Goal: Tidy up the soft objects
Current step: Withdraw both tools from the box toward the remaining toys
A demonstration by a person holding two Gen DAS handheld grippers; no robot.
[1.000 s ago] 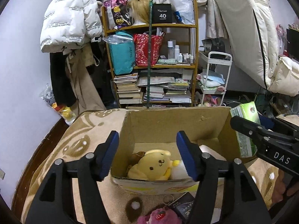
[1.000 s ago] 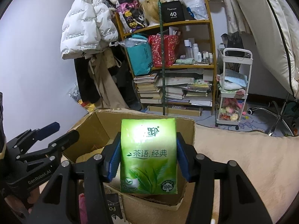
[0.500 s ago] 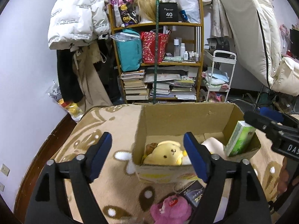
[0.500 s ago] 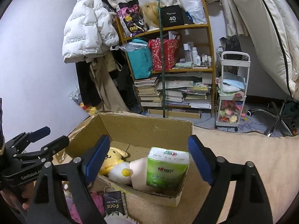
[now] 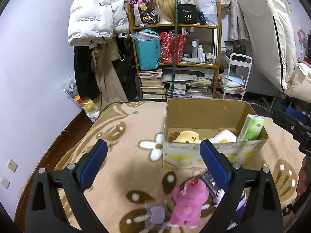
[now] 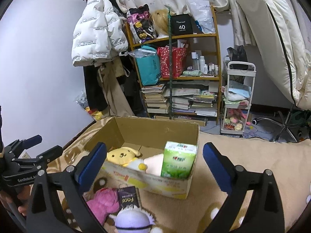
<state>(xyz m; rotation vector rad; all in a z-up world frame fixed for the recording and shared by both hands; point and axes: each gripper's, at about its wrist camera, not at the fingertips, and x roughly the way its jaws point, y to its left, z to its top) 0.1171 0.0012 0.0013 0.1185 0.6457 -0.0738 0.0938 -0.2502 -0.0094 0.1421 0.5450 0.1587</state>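
With the tissue pack [image 6: 177, 160] and yellow plush [image 6: 122, 155] boxed [image 5: 206, 114], we hold both grippers' [image 5: 153, 162] [image 6: 154, 161] fingers spread and empty, pink plush [image 5: 189, 202] and purple plush [image 6: 133, 220] remaining.

Open box top [image 6: 143, 123], tissue pack [image 6: 177, 160] upright at right wall, plush [image 6: 122, 155] left.

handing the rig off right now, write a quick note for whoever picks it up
Left gripper: open, empty, above the blanket.
Right gripper: open, empty, facing the cardboard box.
Done: green tissue pack stands upright in the box's right end, beside the yellow plush and a pale soft item.
Left: pink plush, purple plush and a small dark "Face" packet lie on the blanket in front of the box.
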